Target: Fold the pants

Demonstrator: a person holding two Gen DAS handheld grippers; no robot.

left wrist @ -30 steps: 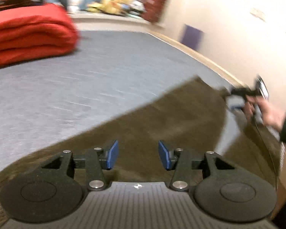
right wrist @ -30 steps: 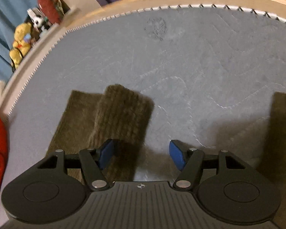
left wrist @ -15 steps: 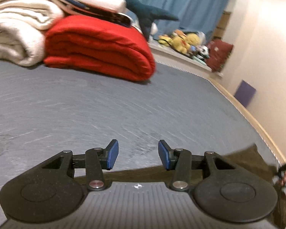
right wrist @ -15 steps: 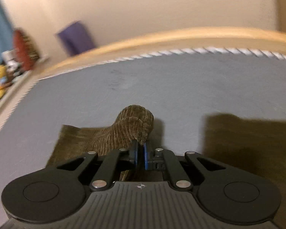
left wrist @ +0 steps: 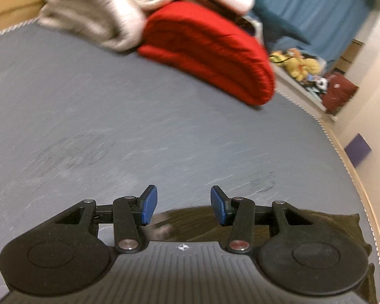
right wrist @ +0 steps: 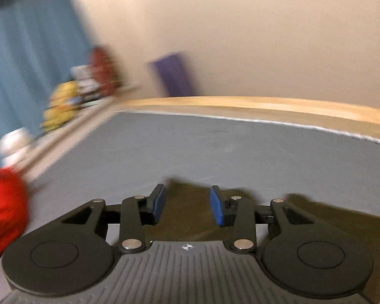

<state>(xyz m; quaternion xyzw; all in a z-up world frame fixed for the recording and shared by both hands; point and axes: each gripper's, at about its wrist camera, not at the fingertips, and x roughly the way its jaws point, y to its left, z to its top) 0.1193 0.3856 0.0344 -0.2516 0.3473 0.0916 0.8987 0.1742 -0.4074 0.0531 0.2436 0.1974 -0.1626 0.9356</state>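
The olive-brown corduroy pants lie flat on the grey mattress. In the left wrist view only their near edge shows, under and to the right of my left gripper, which is open and empty just above them. In the right wrist view the pants lie below my right gripper, which is open and empty. Both views are blurred by motion.
A folded red blanket and a white blanket sit at the far end of the mattress. Stuffed toys line a shelf by the blue curtain. The wooden bed frame runs along the wall, with a purple object behind it.
My right gripper was shut on a raised fold of the pants half a second ago; it has opened and let go, and the pants lie flat. Both grippers have swung their view upward.
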